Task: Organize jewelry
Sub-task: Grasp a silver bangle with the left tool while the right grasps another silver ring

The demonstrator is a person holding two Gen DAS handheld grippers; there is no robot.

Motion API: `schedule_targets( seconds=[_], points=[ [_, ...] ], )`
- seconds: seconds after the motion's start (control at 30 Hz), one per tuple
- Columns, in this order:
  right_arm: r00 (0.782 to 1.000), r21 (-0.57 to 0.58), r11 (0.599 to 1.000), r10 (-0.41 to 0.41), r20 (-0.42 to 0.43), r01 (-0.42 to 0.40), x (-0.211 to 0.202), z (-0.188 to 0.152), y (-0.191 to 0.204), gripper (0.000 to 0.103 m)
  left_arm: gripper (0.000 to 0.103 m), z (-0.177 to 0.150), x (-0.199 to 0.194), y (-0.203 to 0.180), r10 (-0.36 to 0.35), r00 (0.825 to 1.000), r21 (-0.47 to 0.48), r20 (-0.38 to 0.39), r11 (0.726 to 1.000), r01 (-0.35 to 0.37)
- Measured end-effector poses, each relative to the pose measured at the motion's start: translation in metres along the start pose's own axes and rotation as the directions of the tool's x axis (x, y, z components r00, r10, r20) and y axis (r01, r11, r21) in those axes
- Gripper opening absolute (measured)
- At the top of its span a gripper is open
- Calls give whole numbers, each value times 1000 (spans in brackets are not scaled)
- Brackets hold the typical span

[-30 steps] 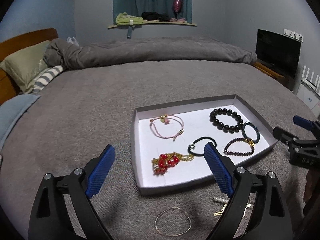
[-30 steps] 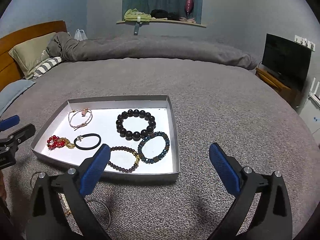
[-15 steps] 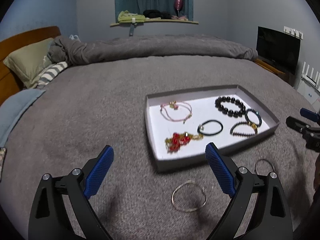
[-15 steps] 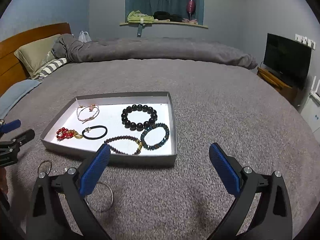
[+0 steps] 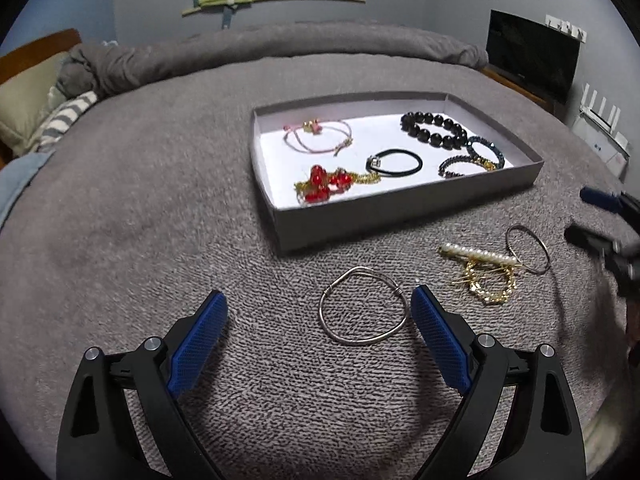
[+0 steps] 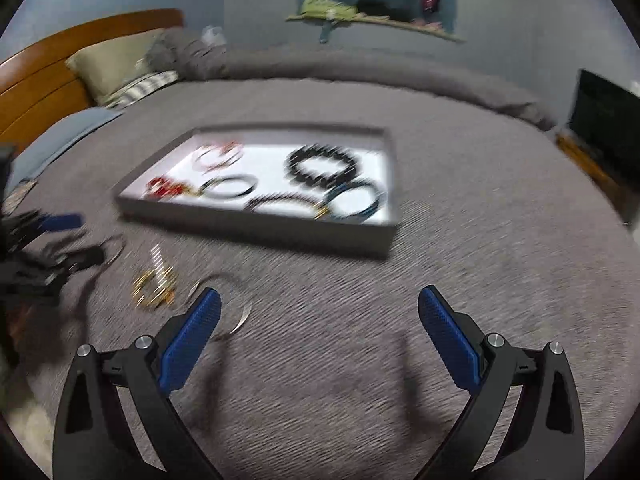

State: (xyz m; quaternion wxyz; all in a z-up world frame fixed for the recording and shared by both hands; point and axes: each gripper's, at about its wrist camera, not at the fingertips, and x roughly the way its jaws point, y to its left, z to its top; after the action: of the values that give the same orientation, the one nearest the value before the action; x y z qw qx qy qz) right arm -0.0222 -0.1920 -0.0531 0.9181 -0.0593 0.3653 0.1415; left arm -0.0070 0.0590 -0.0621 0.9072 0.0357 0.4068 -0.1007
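A grey shallow tray with a white floor lies on the bed and holds several bracelets, among them a black bead bracelet, a pink cord bracelet, a black hair tie and a red-and-gold piece. On the blanket in front of it lie a silver bangle, a pearl pin on a gold chain, and a thin ring. My left gripper is open, low over the blanket, with the bangle between its fingers. My right gripper is open and empty; its view is blurred.
The grey blanket covers the whole bed. Pillows and a wooden headboard are at the left. A dark TV stands at the right. My right gripper also shows at the right edge of the left wrist view.
Both grippers have pulled back from the tray and dipped toward the blanket. The loose bangle, pin, chain and ring now sit in front of the left gripper. The right view is blurred by motion.
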Motion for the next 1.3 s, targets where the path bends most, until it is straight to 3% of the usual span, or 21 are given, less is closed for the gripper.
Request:
schedule_targets(
  seconds=[0.27, 0.5, 0.63, 0.9, 0.97, 1.3],
  points=[
    [996, -99, 992, 79, -39, -83, 9, -10, 29, 97, 94, -5, 11, -6, -31, 999, 9, -30, 999, 32],
    [995, -157, 983, 90, -39, -95, 11, -15, 43, 96, 92, -8, 14, -1, -80, 997, -23, -17, 997, 80],
    [997, -172, 982, 76, -34, -81, 13, -15, 47, 88, 78, -9, 13, -7, -97, 995, -2, -8, 995, 97],
    [996, -108, 990, 89, -29, -91, 17, -10, 38, 74, 70, -10, 14, -10, -130, 991, 13, -13, 991, 131],
    [995, -98, 991, 91, -29, -93, 19, -9, 38, 72, 62, -10, 14, -10, -149, 989, 11, -12, 989, 149],
    [994, -102, 989, 103, -40, -106, 22, -10, 42, 58, 55, -11, 15, -12, -135, 991, 23, -15, 990, 136]
  ],
)
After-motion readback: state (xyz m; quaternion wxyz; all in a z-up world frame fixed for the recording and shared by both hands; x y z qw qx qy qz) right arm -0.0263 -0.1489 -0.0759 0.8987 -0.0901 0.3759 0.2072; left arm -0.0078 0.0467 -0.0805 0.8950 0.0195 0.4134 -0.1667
